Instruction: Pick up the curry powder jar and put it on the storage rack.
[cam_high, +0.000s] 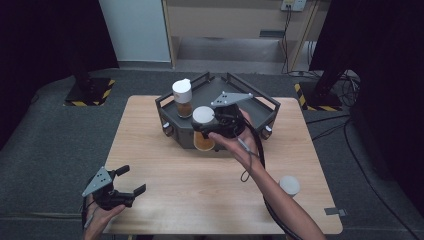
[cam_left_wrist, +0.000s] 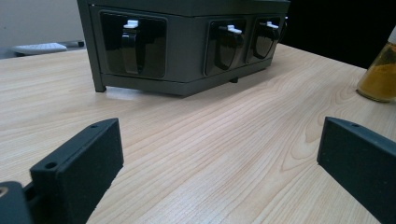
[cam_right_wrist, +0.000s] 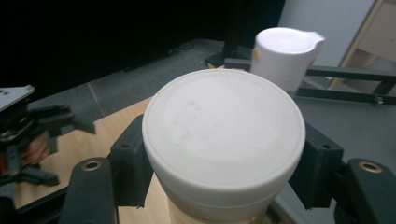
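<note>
Table: I worked on a light wooden table.
Right gripper: clenched on white-lidded spice jar, over grey tray.
Left gripper: released, jaws apart.

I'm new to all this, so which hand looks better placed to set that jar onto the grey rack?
Right. The right gripper is already clamped on the white-lidded jar beside the rack. The left gripper rests open near the table's front edge, holding nothing.
</note>
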